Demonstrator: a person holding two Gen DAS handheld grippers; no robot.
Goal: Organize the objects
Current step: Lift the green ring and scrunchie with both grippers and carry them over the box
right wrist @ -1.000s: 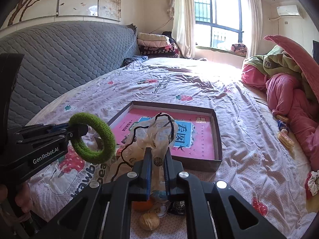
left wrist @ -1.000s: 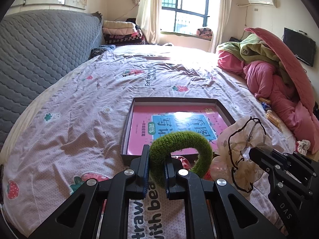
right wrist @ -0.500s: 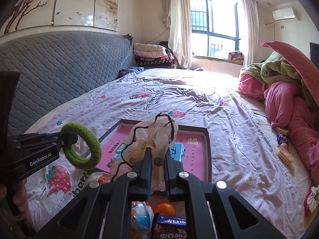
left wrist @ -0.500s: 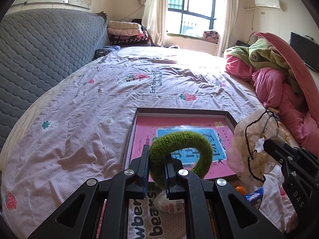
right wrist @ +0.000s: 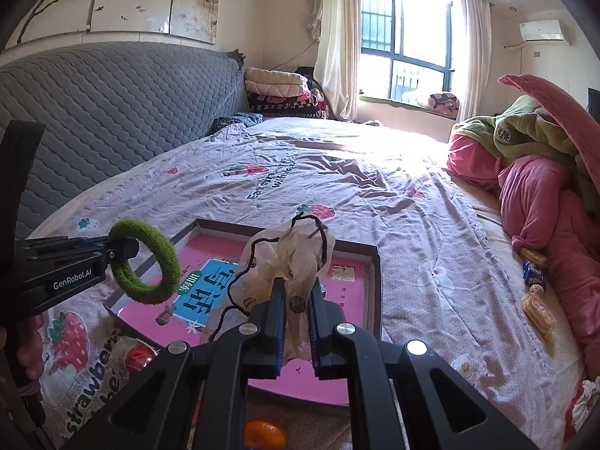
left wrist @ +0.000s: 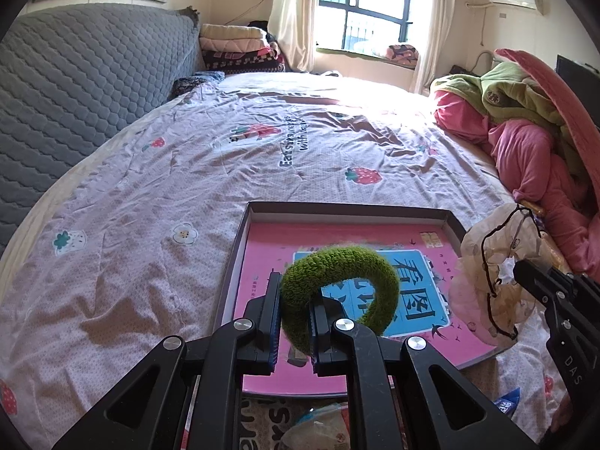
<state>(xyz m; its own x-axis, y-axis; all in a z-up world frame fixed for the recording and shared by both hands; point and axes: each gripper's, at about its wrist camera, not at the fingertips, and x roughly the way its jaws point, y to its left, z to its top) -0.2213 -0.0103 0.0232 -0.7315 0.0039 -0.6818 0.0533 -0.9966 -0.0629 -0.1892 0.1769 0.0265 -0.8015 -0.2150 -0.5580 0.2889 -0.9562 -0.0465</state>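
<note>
Grippers side by side, both tilted down over the tray (left wrist: 452,221) on the bed (left wrist: 150,172). Left gripper (left wrist: 294,322) fingers pinching the green ring (left wrist: 337,258); right gripper (right wrist: 298,322) fingers pinching the scrunchie (right wrist: 290,258), both held above the tray.

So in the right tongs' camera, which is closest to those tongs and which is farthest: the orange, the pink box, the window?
1. The small round orange fruit, just beneath the right tongs, at the bottom edge.
2. The shallow pink-lined cardboard box, straight ahead on the bed.
3. The dark-framed barred window, far across the room, upper right.
</note>
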